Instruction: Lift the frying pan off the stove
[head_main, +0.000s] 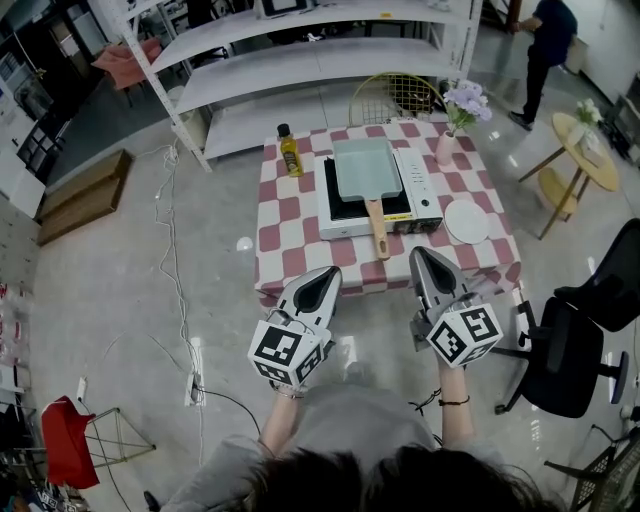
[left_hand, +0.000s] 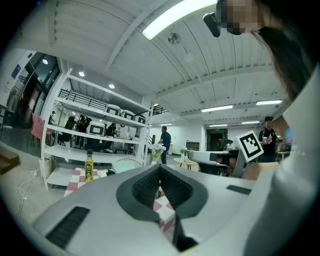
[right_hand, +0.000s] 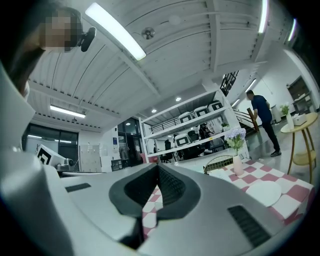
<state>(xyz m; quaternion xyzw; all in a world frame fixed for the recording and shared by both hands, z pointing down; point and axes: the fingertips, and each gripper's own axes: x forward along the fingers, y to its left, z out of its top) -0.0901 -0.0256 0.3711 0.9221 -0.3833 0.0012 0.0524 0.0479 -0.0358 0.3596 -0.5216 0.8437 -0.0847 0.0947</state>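
A rectangular pale-green frying pan (head_main: 366, 165) with a wooden handle (head_main: 377, 230) rests on a white portable stove (head_main: 419, 185) on the checkered table (head_main: 290, 225). The handle points toward me. My left gripper (head_main: 328, 274) is shut and empty, hovering near the table's front edge, left of the handle. On the other side of the handle my right gripper (head_main: 419, 255) is shut and empty too, at the front edge. In the left gripper view the jaws (left_hand: 160, 167) meet, and the right gripper's tips (right_hand: 157, 167) are likewise closed.
An oil bottle (head_main: 290, 150) stands at the table's back left, also visible as the bottle (left_hand: 88, 167). A vase with flowers (head_main: 452, 125) and a white plate (head_main: 466, 221) sit right of the stove. A black office chair (head_main: 575, 350) is at right, shelving (head_main: 300, 60) behind, cables on the floor at left.
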